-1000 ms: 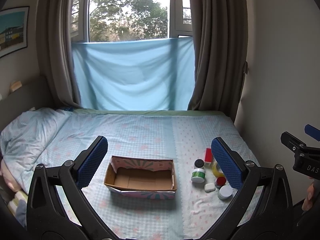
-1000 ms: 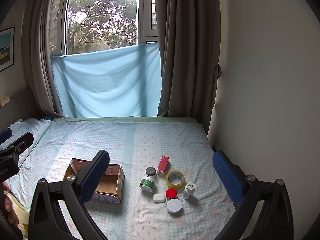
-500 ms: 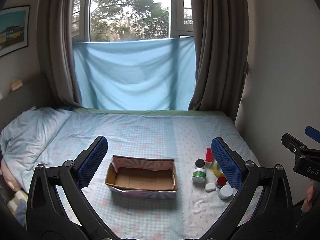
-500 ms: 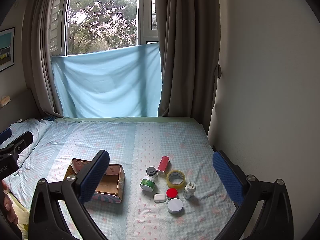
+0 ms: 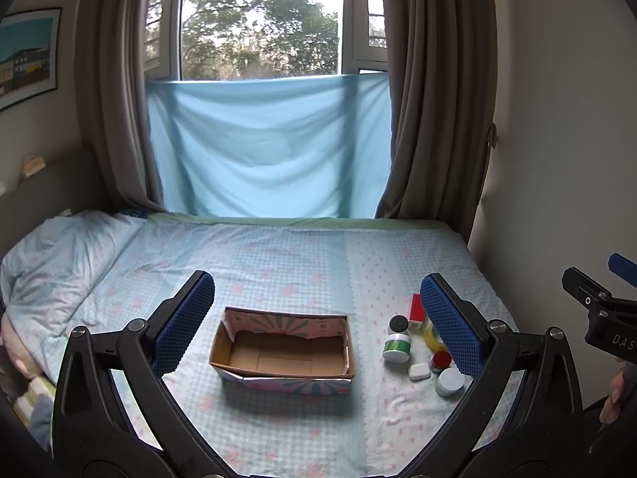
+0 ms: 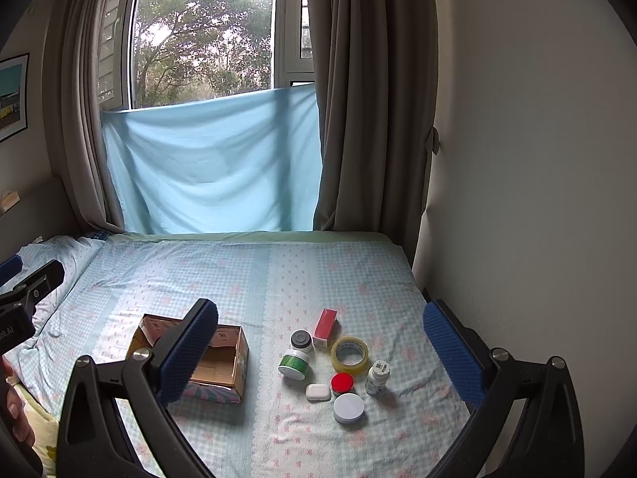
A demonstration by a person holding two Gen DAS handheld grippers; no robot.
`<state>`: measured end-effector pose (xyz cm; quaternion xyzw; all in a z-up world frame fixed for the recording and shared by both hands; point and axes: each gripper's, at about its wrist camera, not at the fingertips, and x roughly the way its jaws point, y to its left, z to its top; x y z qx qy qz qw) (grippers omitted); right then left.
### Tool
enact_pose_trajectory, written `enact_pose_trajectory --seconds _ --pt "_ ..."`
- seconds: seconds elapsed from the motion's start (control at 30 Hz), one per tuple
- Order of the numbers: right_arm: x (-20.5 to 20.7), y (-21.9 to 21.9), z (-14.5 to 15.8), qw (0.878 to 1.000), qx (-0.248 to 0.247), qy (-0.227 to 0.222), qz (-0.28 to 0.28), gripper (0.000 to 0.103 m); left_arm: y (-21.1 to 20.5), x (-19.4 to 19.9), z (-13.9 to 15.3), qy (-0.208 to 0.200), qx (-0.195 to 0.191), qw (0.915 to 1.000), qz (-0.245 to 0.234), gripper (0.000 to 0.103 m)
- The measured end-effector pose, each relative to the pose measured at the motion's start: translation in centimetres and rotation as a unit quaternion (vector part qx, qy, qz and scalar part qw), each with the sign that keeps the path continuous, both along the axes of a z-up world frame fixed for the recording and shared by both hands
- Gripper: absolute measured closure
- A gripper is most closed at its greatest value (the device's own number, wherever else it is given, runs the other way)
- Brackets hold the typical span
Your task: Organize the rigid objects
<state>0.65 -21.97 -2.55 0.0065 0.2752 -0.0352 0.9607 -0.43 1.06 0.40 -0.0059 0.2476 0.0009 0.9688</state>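
Observation:
An empty open cardboard box (image 5: 283, 348) (image 6: 223, 362) lies on the bed. To its right sits a cluster of small items: a red box (image 6: 325, 327), a black-lidded jar (image 6: 301, 340), a green-banded jar (image 6: 294, 364), a tape roll (image 6: 349, 354), a white bottle (image 6: 377, 376), a red cap (image 6: 342, 382), a small white case (image 6: 318, 392) and a white lid (image 6: 348, 407). My left gripper (image 5: 318, 322) is open and empty, above the box. My right gripper (image 6: 322, 354) is open and empty, above the cluster.
The bed (image 6: 254, 279) has a checked blue sheet, with a pillow (image 5: 59, 255) at the left. A wall (image 6: 537, 199) runs along the bed's right edge. Curtains and a window stand behind the bed.
Both views have shifted only slightly; the box and the items have not moved and both grippers remain open.

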Motion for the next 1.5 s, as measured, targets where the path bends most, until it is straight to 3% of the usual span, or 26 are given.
enact_pose_trajectory --seconds 0.7,1.0,1.2,1.4,1.5 --pt "-0.6 0.1 -0.5 1.000 0.002 0.004 -0.005 0.000 0.1 0.4 -0.3 0.004 -0.002 1.0000 -0.002 0.000" --pt "0.2 0.1 -0.4 0.999 0.011 0.019 -0.025 0.000 0.9 2.5 -0.5 0.045 -0.005 0.9988 -0.019 0.000" --pt "1.7 -0.8 -2.4 0.996 0.024 0.054 -0.061 0.000 0.1 6.0 -3.1 0.086 -0.016 0.9943 -0.061 0.000" --pt "3.3 -3.2 -6.5 0.992 0.030 0.077 -0.098 0.000 -2.5 10.9 -7.2 0.127 -0.050 0.9864 -0.091 0.001" --pt "4.4 -4.8 -9.1 0.990 0.034 0.089 -0.109 0.000 -4.9 13.6 -10.1 0.154 -0.040 0.9818 -0.104 0.001"
